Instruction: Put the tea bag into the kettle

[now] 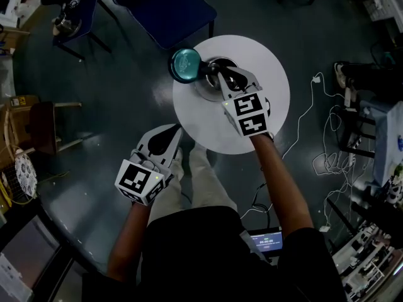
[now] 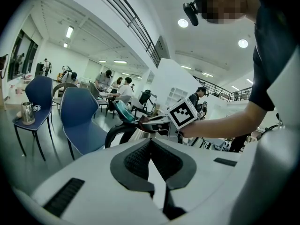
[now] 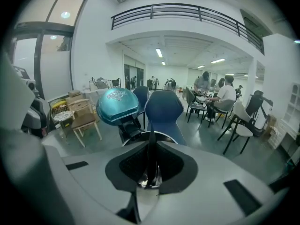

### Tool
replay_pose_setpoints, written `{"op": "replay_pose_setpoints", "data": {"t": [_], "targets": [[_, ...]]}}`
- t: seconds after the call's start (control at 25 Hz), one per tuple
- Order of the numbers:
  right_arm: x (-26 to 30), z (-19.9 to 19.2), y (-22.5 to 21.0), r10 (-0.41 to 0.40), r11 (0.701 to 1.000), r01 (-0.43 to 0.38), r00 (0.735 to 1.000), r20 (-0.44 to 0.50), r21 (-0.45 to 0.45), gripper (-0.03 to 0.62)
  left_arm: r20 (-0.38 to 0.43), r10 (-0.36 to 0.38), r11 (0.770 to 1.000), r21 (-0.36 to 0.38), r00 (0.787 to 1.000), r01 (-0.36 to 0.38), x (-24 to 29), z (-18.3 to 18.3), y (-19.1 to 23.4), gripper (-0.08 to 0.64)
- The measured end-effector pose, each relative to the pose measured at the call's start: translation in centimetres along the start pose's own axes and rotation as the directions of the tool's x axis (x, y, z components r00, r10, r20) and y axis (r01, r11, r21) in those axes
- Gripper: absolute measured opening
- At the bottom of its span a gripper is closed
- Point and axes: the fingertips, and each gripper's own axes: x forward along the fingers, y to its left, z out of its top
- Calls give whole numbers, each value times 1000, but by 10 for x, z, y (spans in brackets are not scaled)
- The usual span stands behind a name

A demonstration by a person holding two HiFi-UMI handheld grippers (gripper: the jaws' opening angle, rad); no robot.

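A steel kettle (image 1: 211, 83) stands on the round white table (image 1: 271, 68), its teal lid (image 1: 186, 65) tipped open to the left. My right gripper (image 1: 220, 75) hovers right over the kettle's mouth. In the right gripper view the jaws (image 3: 150, 142) are shut on a thin dark strip, which I take for the tea bag, above the kettle rim (image 3: 166, 136) and beside the lid (image 3: 117, 106). My left gripper (image 1: 173, 134) is shut and empty, held off the table's near edge. The left gripper view (image 2: 150, 142) shows the kettle (image 2: 133, 135) and the right gripper (image 2: 143, 122) ahead.
A blue chair (image 1: 170, 8) stands beyond the table and a second one (image 1: 75, 8) at the far left. A wooden chair (image 1: 44, 128) is on the left. White cables (image 1: 315, 124) trail over the floor on the right. A laptop (image 1: 267, 241) lies near my feet.
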Motion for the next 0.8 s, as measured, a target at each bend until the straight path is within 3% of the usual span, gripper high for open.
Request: {"op": "replay_pose_setpoints", "data": {"t": [0.52, 0.8], "targets": [[-28, 12, 0, -30, 998, 27, 998, 54, 58, 32, 7, -19, 1000, 25, 1000, 18, -8, 6, -5, 15], [-76, 40, -3, -54, 990, 32, 986, 159, 137, 32, 1, -62, 992, 110, 998, 61, -11, 22, -20, 15]]}}
